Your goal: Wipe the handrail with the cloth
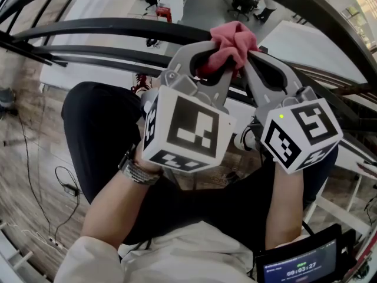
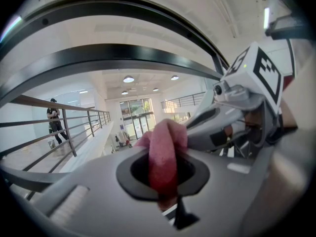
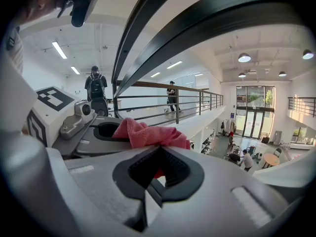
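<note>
Mezzanine handrail [image 1: 118, 27], L hand-held gripper [image 1: 218, 69], R hand-held gripper [image 1: 252, 61] pinching cloth [image 1: 232, 40], walkers [image 3: 96, 90] in gripper views only

Nubbly cloth [image 1: 233, 42], glossy dark handrail [image 1: 118, 26]

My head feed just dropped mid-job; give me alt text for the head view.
The left hand-held gripper and right hand-held gripper sit side by side, both clamped on one bunched pink cloth in front of the dark curved handrail. The person's forearms and dark trousers fill the lower frame.
</note>
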{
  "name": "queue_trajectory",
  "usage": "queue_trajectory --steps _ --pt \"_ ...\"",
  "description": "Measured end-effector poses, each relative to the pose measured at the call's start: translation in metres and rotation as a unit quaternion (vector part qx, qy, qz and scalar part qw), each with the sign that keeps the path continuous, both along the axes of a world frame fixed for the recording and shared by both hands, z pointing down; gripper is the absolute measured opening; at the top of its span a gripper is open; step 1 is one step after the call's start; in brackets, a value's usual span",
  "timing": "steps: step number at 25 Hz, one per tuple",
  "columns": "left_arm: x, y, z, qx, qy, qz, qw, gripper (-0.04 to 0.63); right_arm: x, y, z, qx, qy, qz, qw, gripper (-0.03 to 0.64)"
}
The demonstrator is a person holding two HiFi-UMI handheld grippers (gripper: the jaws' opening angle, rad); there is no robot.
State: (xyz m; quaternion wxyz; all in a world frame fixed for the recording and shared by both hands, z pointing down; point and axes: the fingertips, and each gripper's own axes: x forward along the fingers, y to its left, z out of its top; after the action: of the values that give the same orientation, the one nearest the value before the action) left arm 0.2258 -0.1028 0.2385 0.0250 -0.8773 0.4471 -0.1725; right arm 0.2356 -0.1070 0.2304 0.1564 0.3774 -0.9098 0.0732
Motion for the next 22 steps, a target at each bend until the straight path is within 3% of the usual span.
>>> queue_trajectory --steps 22 --pt "0.016 -0.001 -0.005 0.013 -0.010 0.017 0.9997 0.032 0.015 0.001 0.001 0.000 -0.009 0.007 1.000 0.002"
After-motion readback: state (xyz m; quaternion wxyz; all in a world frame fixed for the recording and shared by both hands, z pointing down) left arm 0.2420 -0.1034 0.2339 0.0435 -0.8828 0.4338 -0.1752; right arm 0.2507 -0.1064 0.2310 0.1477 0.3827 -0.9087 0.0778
